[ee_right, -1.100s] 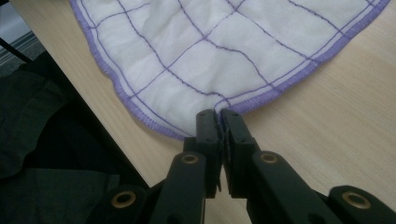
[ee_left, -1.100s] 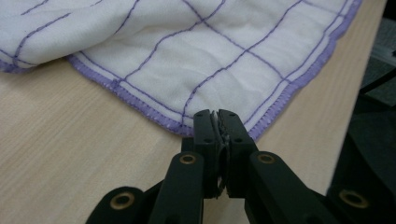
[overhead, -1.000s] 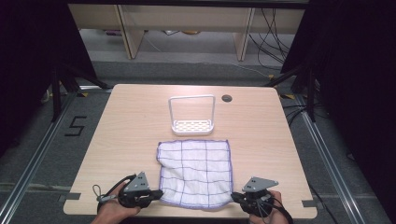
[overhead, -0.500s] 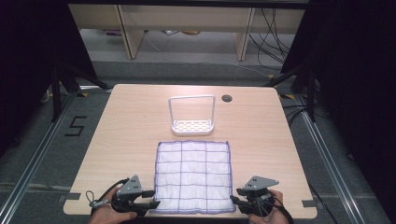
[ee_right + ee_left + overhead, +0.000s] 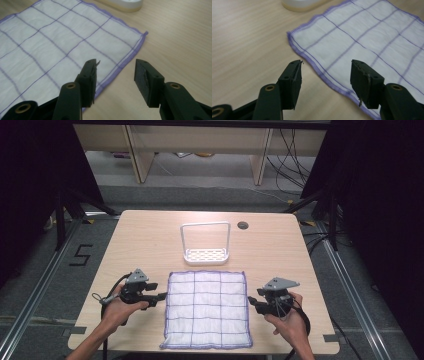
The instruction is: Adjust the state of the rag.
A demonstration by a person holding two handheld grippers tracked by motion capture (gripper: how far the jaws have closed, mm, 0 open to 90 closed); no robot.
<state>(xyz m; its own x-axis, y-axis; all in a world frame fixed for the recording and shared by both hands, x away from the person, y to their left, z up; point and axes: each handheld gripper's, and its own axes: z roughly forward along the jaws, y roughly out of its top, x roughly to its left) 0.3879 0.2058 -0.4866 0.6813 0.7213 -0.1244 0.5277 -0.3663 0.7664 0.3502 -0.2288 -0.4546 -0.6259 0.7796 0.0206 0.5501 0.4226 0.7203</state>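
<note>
White checked cloth [image 5: 207, 309] lies spread flat on the table [image 5: 150, 235], near the front edge. Left gripper [image 5: 161, 296] and right gripper [image 5: 253, 303] flank it; their jaws have just been opening, empty. Spreading looks done.

A light wooden table [image 5: 150, 245] sits in the middle of the high view. Its top is pale brown with soft wood lines.

A white cloth [image 5: 207, 309] with thin purple lines and a purple edge lies flat on it, in the lower middle of the picture. Its bottom edge is close to the near edge of the table.

Just above the cloth stands a small white rack [image 5: 206, 254] with a tall thin handle going over it. The rack and the cloth are near each other but do not touch.

Near the upper right of the table top is a small dark round hole [image 5: 243, 225].
</note>
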